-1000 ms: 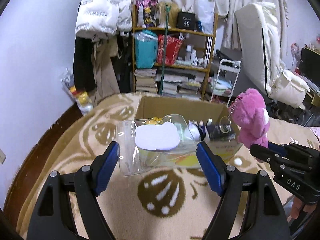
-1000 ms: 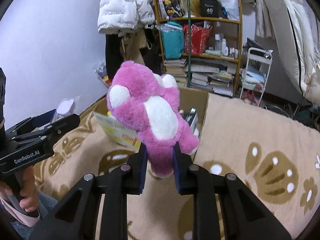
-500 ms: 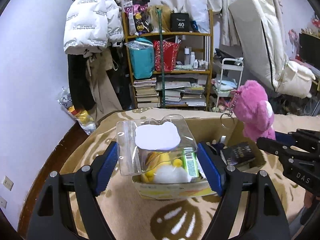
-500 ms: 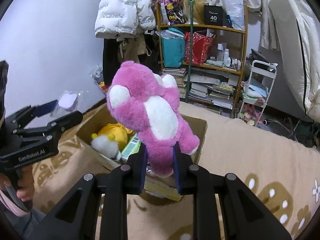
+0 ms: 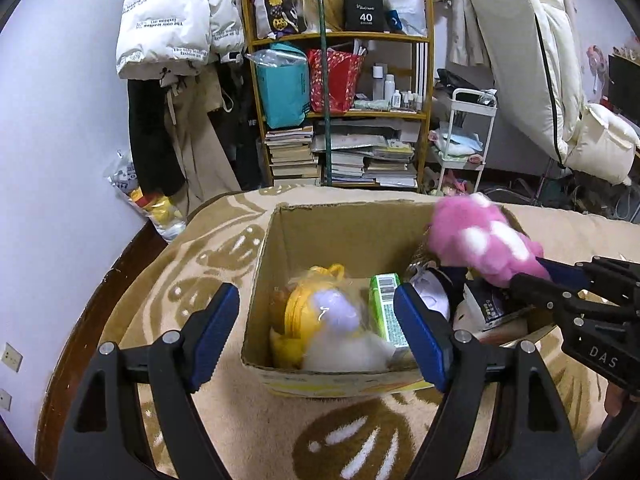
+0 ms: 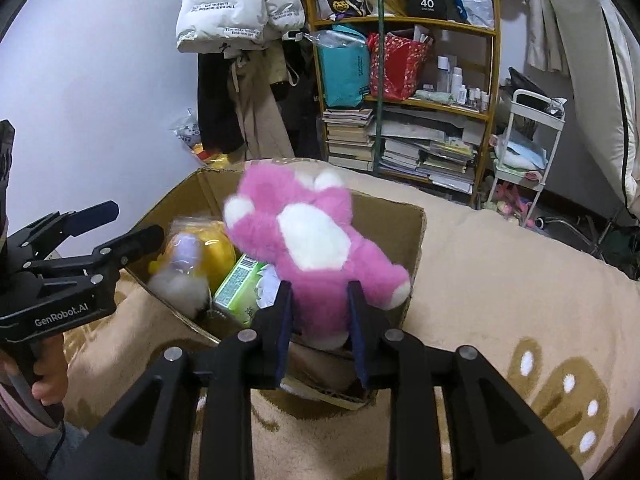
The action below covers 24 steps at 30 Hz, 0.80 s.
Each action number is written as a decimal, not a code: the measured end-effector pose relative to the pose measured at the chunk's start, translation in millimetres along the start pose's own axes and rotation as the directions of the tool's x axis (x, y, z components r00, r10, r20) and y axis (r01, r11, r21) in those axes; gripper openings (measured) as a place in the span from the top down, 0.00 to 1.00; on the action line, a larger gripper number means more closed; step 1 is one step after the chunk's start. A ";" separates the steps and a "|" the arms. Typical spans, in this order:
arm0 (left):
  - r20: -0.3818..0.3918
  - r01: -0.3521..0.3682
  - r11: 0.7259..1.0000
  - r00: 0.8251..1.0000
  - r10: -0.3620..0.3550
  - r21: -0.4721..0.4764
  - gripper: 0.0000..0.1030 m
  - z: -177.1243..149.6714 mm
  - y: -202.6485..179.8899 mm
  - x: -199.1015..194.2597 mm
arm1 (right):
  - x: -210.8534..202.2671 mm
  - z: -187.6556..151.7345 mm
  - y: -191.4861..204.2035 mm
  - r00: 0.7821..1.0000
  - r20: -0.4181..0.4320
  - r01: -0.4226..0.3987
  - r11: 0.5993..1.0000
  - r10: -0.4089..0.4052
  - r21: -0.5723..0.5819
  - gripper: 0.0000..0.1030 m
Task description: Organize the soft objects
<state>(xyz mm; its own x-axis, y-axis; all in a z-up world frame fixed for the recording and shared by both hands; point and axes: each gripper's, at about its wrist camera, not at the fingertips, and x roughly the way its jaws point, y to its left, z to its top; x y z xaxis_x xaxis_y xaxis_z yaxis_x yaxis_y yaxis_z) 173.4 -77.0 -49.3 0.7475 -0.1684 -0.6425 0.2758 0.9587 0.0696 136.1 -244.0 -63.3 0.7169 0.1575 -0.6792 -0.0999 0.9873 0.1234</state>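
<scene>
An open cardboard box (image 5: 352, 224) stands on the beige patterned blanket. In it lie a yellow plush (image 5: 298, 312), a clear pouch with a white pad (image 5: 338, 312) on top of the plush, and a green carton (image 5: 386, 304). My left gripper (image 5: 316, 320) is open and empty, just in front of and above the box. My right gripper (image 6: 318, 312) is shut on a pink plush bear (image 6: 308, 240) and holds it over the box's right side; the bear also shows in the left wrist view (image 5: 480, 240). The box also shows in the right wrist view (image 6: 404, 220).
The blanket (image 6: 500, 280) spreads around the box. Behind it stand a wooden shelf (image 5: 340, 112) full of books and bags, hanging coats (image 5: 176, 40), a white trolley (image 5: 464, 140) and a white mattress (image 5: 540, 60) leaning on the wall.
The clear pouch has left my left gripper and now lies in the box. My right gripper has lowered the pink bear over the box.
</scene>
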 end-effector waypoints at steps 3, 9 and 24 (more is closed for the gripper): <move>-0.010 -0.008 1.000 1.000 0.008 -0.003 0.23 -2.0 3.8 1.4 | -0.2 -1.1 0.6 1.000 -0.010 -0.013 1.000 0.013 0.007 0.71; -0.015 -0.019 1.000 1.000 0.019 -0.022 0.23 -4.7 11.1 -7.0 | -10.3 -3.0 2.7 1.000 0.013 -0.006 1.000 0.006 -0.001 0.60; 0.039 -0.051 0.998 0.998 0.053 -0.044 0.08 -18.1 12.4 -64.3 | -60.7 -11.4 -7.3 0.993 0.100 0.060 0.995 -0.068 0.077 0.21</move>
<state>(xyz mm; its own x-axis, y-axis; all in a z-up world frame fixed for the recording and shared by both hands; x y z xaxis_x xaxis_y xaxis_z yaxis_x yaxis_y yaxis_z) 117.8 -50.1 -20.9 0.7841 -0.1262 -0.6077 0.2106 0.9751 0.0692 85.4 -260.6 -31.2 0.7873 0.0876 -0.6103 -0.0033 0.9904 0.1378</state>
